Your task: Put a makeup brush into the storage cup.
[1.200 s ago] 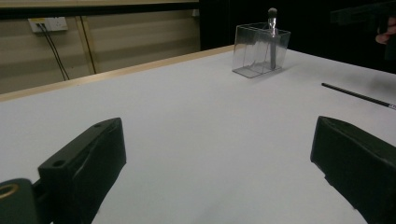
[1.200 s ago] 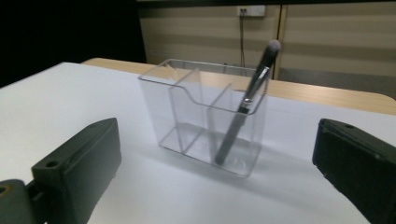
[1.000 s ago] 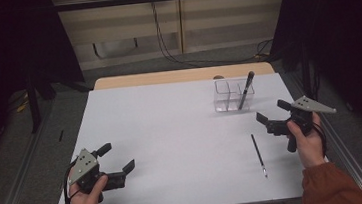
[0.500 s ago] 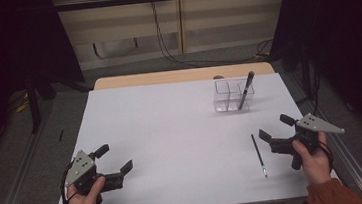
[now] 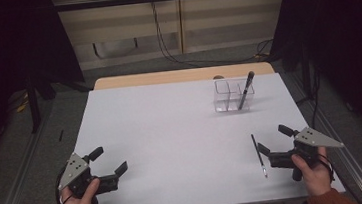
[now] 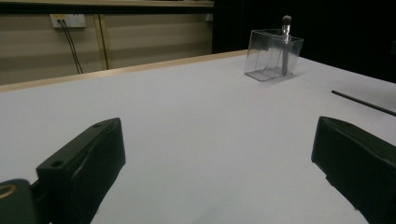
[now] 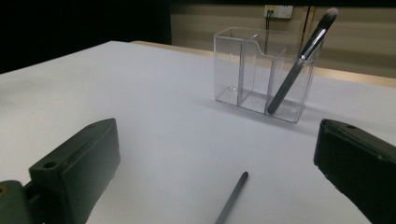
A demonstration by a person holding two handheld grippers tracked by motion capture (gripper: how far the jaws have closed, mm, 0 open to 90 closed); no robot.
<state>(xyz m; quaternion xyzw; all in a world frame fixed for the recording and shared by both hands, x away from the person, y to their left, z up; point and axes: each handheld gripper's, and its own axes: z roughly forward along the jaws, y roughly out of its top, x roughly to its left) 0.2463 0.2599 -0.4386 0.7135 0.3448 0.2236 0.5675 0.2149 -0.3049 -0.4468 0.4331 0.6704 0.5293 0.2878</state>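
Left hand-held gripper (image 5: pixel 107 161): I've got it low at the near-left corner of the table (image 5: pixel 171 128), jaws spread wide with nothing between them. In my left gripper view the two black jaws stand far apart over bare white surface.

Left hand (image 5: pixel 80 202): wrapped round the grip, the grey plate on top facing up.

Table: white top, with a wooden strip along the far edge.

Holder (image 5: pixel 233 95): clear plastic with compartments, standing far right of centre, well apart from both my grippers. I see it in my left gripper view (image 6: pixel 272 54) and closer in my right gripper view (image 7: pixel 264 73).

Brush (image 5: pixel 245 89): dark handle, leaning tilted in the holder's right-hand compartment, bristle end up and poking above the rim. It's plain in my right gripper view (image 7: pixel 299 60).

Pencil (image 5: pixel 259 154): thin and dark, lying flat on the table near the front right, just left of my right hand-held gripper and not touching it. In my right gripper view its tip (image 7: pixel 232 198) lies between my jaws, on the table.

Right hand-held gripper (image 5: pixel 273 143): jaws spread, gripping nothing, held just beside the pencil.

Right hand (image 5: pixel 312 172): at the near-right edge, round the grip.
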